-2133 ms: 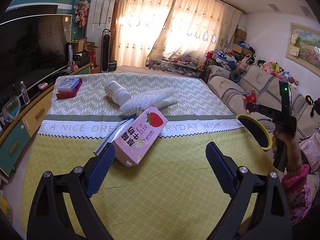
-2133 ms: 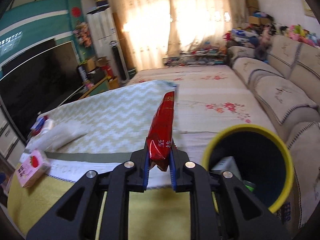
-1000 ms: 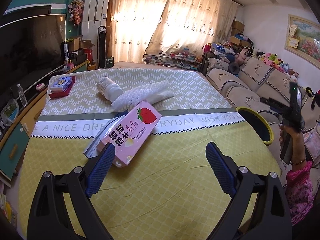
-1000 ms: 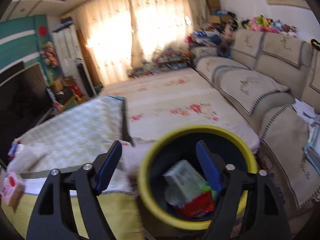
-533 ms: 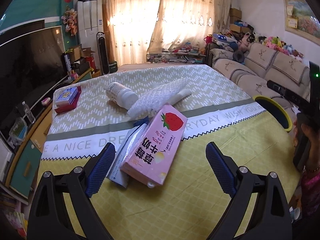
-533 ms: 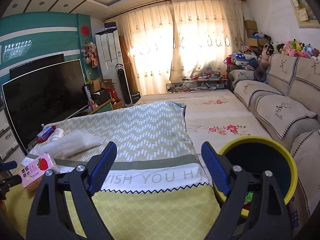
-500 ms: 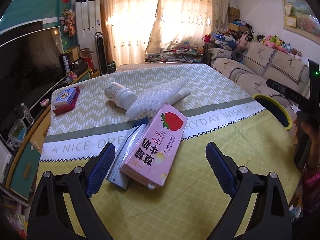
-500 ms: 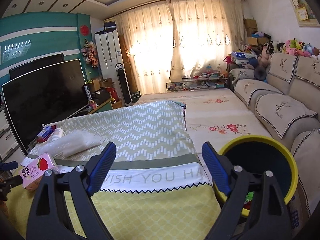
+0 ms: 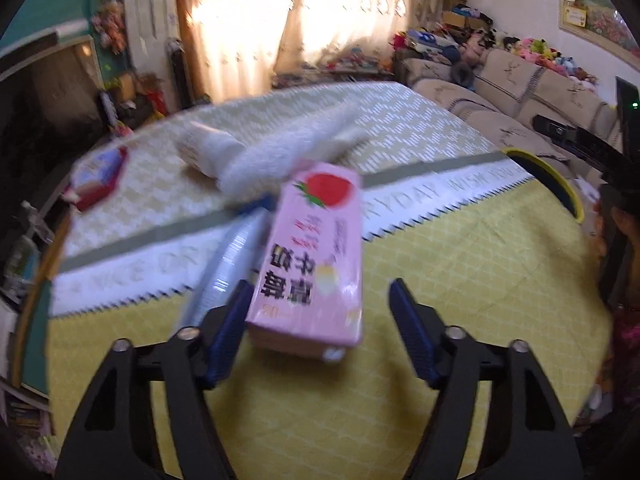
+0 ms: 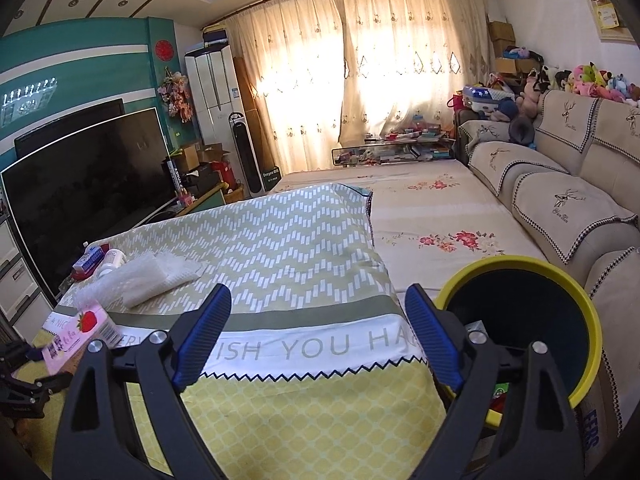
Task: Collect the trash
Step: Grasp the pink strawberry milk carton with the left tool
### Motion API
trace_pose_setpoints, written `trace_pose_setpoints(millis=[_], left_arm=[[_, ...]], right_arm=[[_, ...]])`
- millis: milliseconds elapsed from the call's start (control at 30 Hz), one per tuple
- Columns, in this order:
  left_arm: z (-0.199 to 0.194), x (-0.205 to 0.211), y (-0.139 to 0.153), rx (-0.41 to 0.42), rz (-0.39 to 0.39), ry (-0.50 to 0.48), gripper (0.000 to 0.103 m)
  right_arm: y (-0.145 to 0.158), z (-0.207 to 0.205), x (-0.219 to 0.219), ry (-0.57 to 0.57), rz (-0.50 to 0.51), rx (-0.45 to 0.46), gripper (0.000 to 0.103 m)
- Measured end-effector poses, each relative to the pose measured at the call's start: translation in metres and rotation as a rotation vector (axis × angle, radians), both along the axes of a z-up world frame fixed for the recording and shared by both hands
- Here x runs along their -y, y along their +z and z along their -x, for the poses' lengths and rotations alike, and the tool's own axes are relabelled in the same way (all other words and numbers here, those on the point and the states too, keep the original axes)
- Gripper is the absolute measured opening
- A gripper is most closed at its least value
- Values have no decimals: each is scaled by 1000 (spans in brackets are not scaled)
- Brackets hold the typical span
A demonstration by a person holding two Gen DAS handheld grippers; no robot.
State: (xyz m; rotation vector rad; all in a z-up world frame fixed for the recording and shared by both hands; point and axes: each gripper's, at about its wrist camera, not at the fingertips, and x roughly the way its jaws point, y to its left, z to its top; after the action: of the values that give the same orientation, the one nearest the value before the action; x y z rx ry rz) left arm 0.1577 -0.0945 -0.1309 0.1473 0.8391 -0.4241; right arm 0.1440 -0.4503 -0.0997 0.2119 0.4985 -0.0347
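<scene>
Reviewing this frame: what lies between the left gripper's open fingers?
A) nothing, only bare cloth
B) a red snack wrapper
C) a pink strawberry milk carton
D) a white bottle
C: in the left wrist view the pink strawberry milk carton lies flat on the cloth, its near end between the fingers of the open left gripper, not yet clamped.

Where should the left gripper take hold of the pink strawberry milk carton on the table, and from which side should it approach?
Grip the pink carton across its narrow width, near the end closest to the left gripper. It lies flat, its long axis pointing roughly away from the open fingers, so coming straight forward and low likely works. The left finger must pass between the carton and the silver wrapper beside it.
</scene>
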Motion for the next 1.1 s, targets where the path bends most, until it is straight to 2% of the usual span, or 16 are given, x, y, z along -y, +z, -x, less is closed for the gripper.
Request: trace_pose_setpoints(millis=[67,133,200,233,300,467,533,667,833,967,1100], left_arm=[[0,7,-7,-71,42,-45,56],[2,14,-10,-69,19,-46,58],[1,20,-11,-68,-4,-13,78],[-1,20,-11,-71,6,4,80],[-5,22,-11,-92,31,30,80],[-9,26,-11,-102,34,97,80],[-9,29,-11,-94,16,119,74],[-11,31,-11,-76,-9,160,55],[-13,27,-8,-61,11,184,50],[2,31,2,-34,-27,136,50],[25,32,17,-8,-12,72,50]], right_arm=[[0,0,0,0,0,1,84],[0,0,1,0,-1,-1,85],[0,-1,1,1,-3,-4,85],[0,-1,1,1,-4,-5,85],[0,-1,2,1,-8,-5,85],[0,-1,4,-2,-19,-13,85],[-1,-2,5,-2,-27,-17,85],[-2,-2,7,-4,-36,-16,85],[-2,-2,8,-3,-38,-12,85],[-3,-3,9,-1,-44,-20,85],[-2,-2,8,-1,-43,-18,85]])
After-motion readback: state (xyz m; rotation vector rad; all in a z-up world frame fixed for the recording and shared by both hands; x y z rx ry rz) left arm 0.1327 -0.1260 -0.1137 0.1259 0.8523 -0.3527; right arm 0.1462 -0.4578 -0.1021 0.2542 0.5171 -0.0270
